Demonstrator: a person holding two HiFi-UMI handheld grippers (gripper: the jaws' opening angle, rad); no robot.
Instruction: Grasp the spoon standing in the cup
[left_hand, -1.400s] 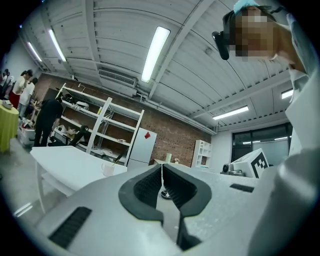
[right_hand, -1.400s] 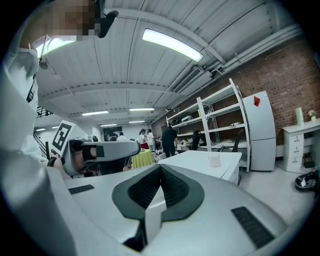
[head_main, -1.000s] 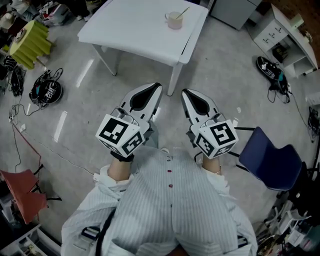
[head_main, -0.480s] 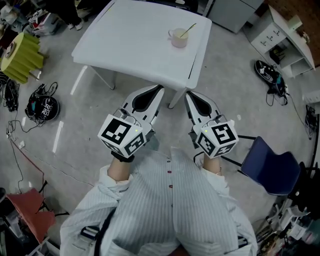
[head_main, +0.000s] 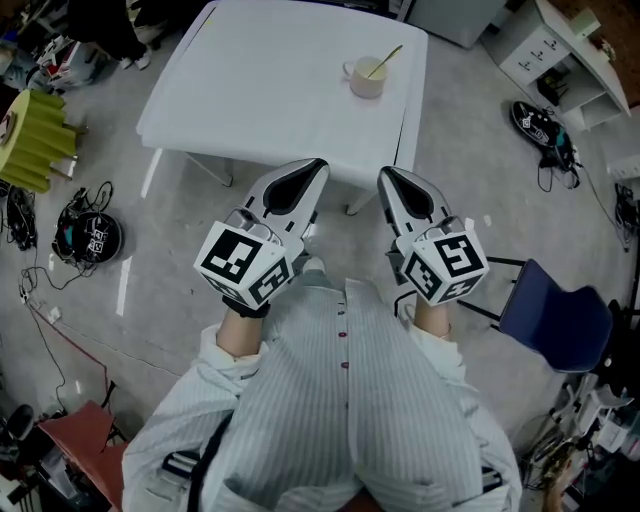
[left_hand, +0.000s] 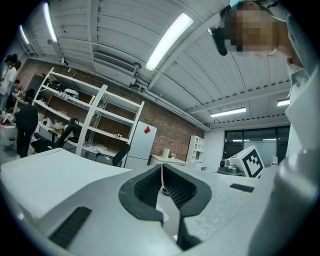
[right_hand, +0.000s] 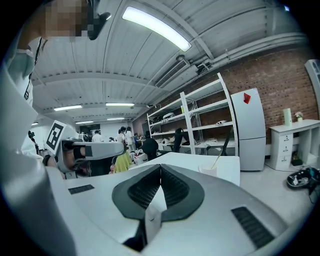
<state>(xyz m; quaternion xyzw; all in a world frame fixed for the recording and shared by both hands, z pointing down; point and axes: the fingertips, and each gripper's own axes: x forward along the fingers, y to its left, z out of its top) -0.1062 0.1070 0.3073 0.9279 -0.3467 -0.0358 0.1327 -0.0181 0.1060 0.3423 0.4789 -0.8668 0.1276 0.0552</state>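
A pale cup (head_main: 368, 78) stands near the far right corner of a white table (head_main: 260, 90), with a spoon (head_main: 384, 59) leaning out of it toward the right. The right gripper view shows the cup (right_hand: 209, 170) and spoon (right_hand: 218, 159) small, beyond the jaws. My left gripper (head_main: 316, 165) and right gripper (head_main: 385, 174) are held side by side in front of my chest, short of the table's near edge, both far from the cup. Each one's jaws meet at the tips with nothing between them. The left gripper (left_hand: 161, 167) points up at shelves and ceiling.
A dark blue chair (head_main: 555, 325) stands at the right on the grey floor. Shoes (head_main: 540, 130) and a white cabinet (head_main: 560, 55) are at the far right. A yellow-green object (head_main: 35, 140), cables and a round black device (head_main: 92, 235) lie at the left. People stand in the background.
The view has shifted toward the table: it and the cup now sit lower and nearer in the head view. Both grippers stay shut, side by side before my chest.
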